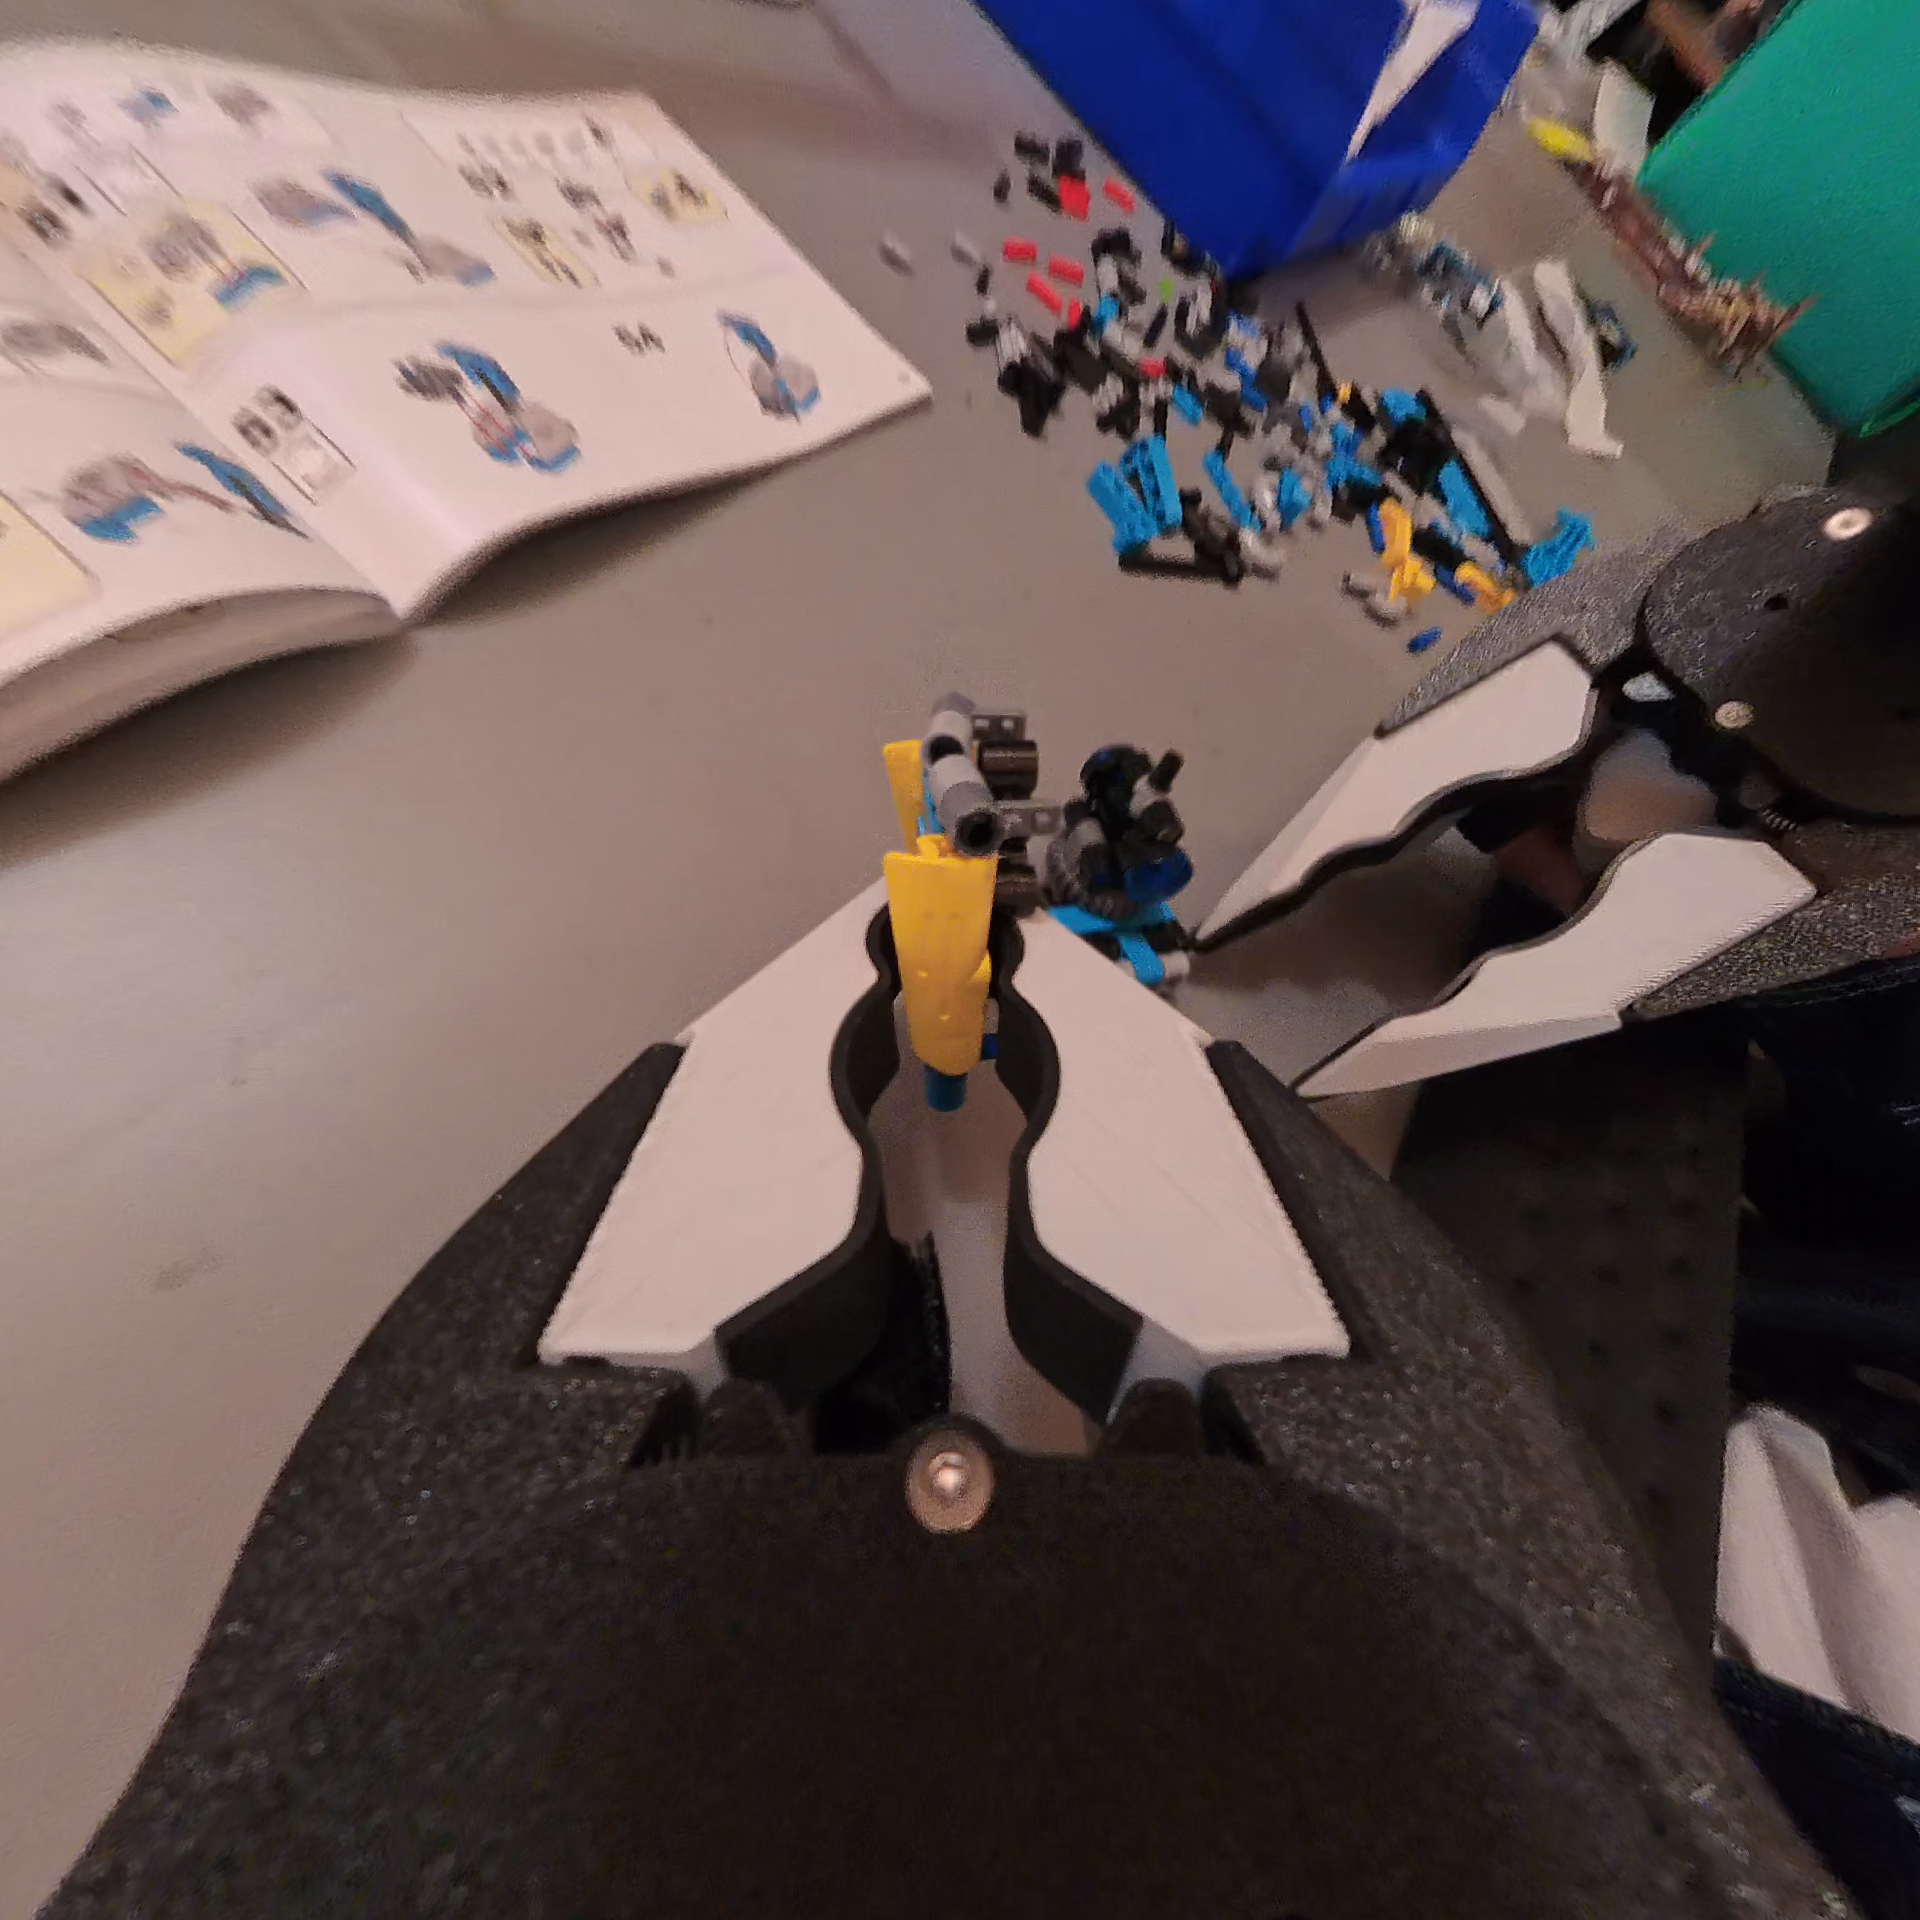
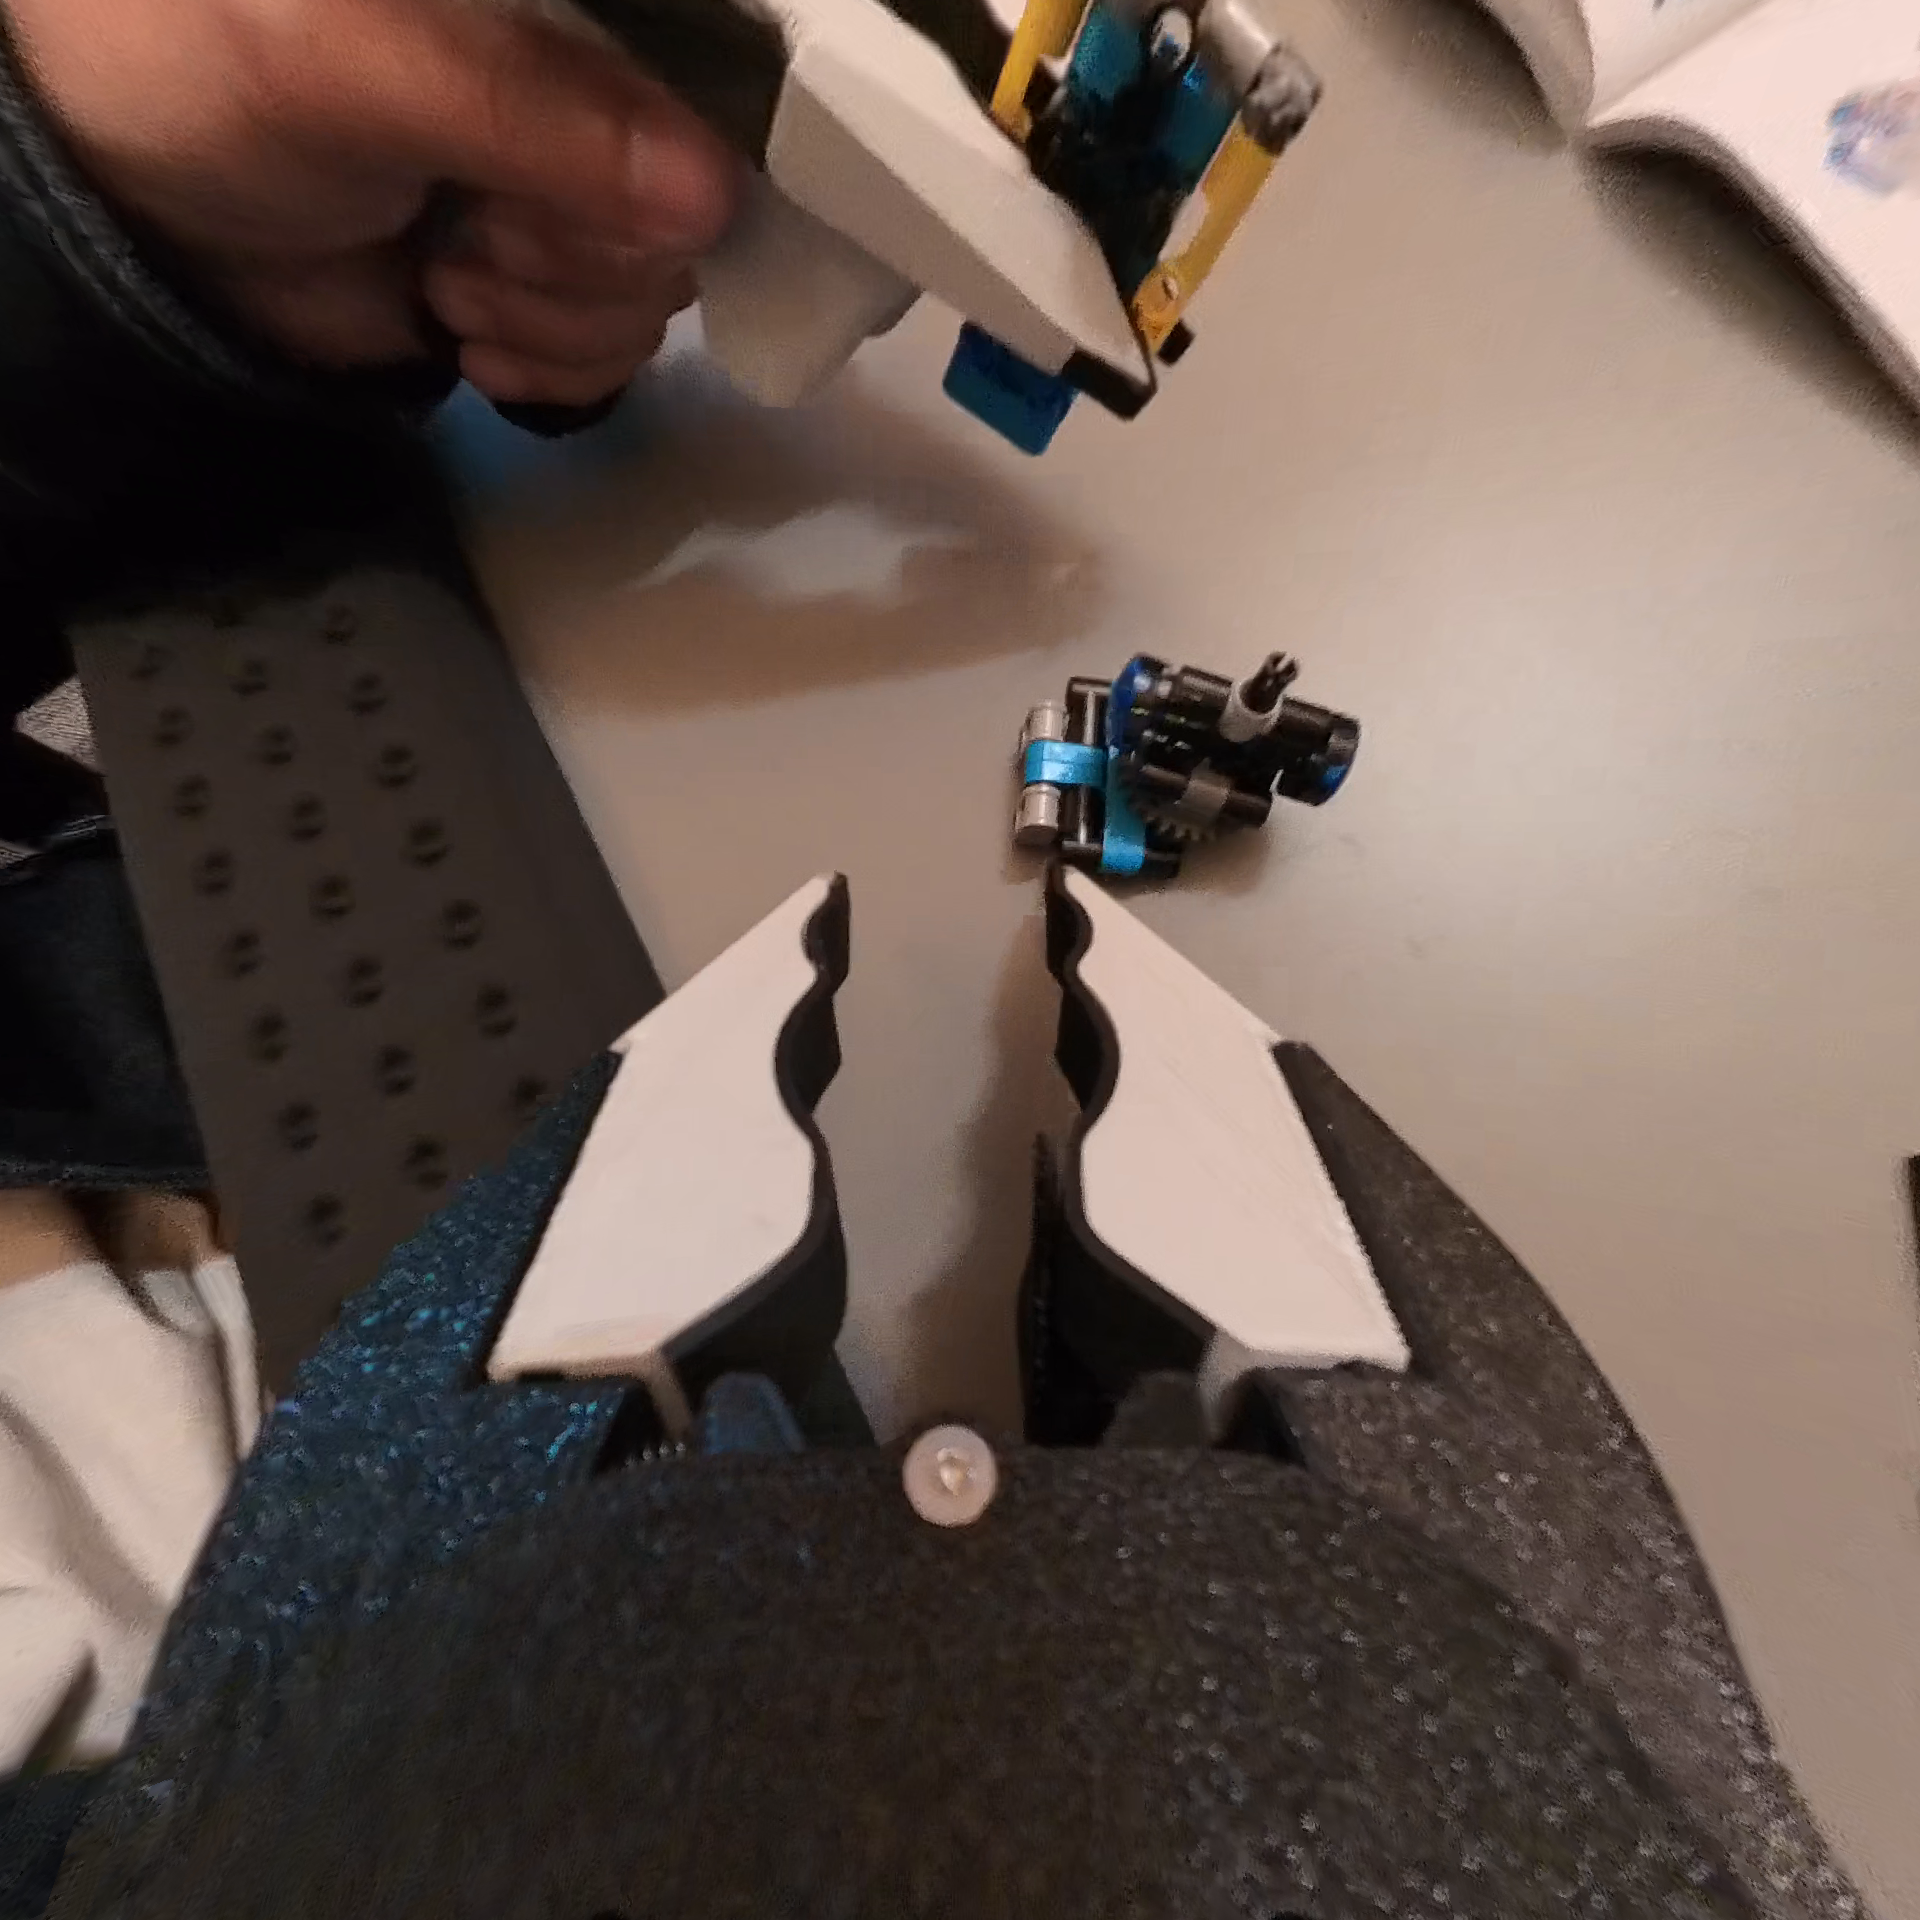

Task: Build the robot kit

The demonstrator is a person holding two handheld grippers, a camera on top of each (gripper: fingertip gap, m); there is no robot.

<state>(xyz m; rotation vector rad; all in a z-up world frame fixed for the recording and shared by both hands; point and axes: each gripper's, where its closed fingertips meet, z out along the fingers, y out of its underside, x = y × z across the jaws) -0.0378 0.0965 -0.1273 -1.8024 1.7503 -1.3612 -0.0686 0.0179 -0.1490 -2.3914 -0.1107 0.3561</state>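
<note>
Left tool (image 1: 940, 935) clamps a yellow-and-grey assembly (image 1: 940, 956) above the worktop (image 1: 520, 935). Right tool (image 2: 945, 894), tips apart and empty, sits just beside the gear block (image 2: 1184, 774); a nudge could skid it away.

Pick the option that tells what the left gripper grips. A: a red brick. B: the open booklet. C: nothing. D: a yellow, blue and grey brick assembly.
D: the left gripper is shut on the yellow, blue and grey brick assembly, seen also in the right wrist view.
</note>
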